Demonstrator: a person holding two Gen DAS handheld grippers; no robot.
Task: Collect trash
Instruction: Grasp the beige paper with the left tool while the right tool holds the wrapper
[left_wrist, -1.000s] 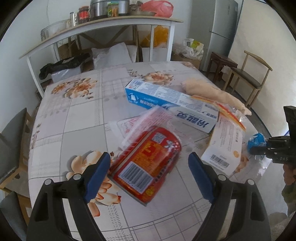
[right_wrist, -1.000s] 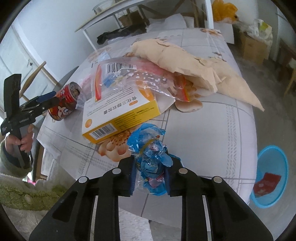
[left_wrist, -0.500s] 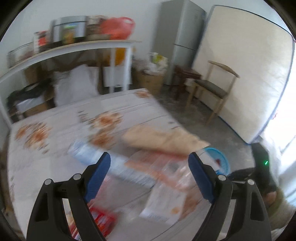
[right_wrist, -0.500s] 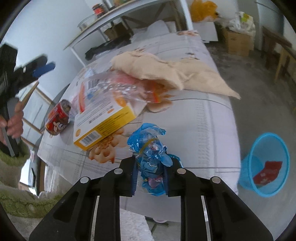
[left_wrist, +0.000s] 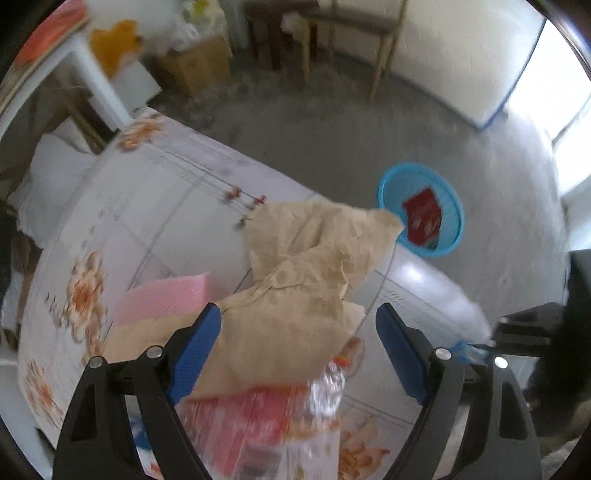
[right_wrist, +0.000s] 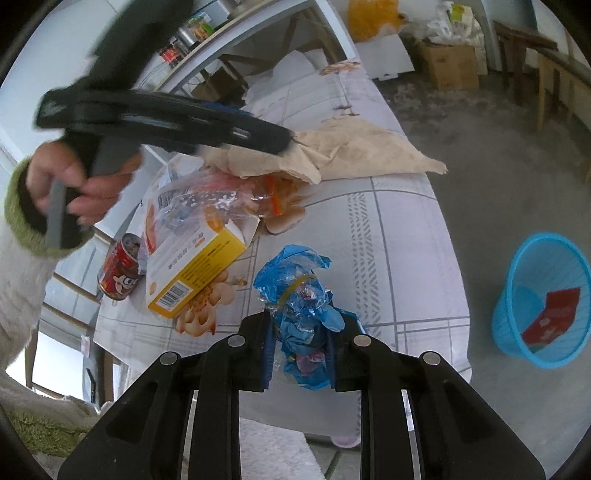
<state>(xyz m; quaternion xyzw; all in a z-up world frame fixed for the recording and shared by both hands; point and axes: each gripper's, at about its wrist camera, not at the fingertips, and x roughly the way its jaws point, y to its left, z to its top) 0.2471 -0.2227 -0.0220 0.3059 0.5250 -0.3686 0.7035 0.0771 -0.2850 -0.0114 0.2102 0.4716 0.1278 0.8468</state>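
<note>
Your left gripper (left_wrist: 298, 345), jaws spread, has swung from the can to the brown paper (left_wrist: 306, 280); your right gripper (right_wrist: 300, 354) still pinches the blue wrapper (right_wrist: 301, 306), unbinned.

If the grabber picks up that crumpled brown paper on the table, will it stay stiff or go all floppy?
Probably floppy: the brown paper is thin, creased and torn at its edges, and one corner hangs past the table edge. It likely weighs very little, so the open left gripper should lift it easily. It may tear if pulled hard, as its edge already looks ragged.
</note>
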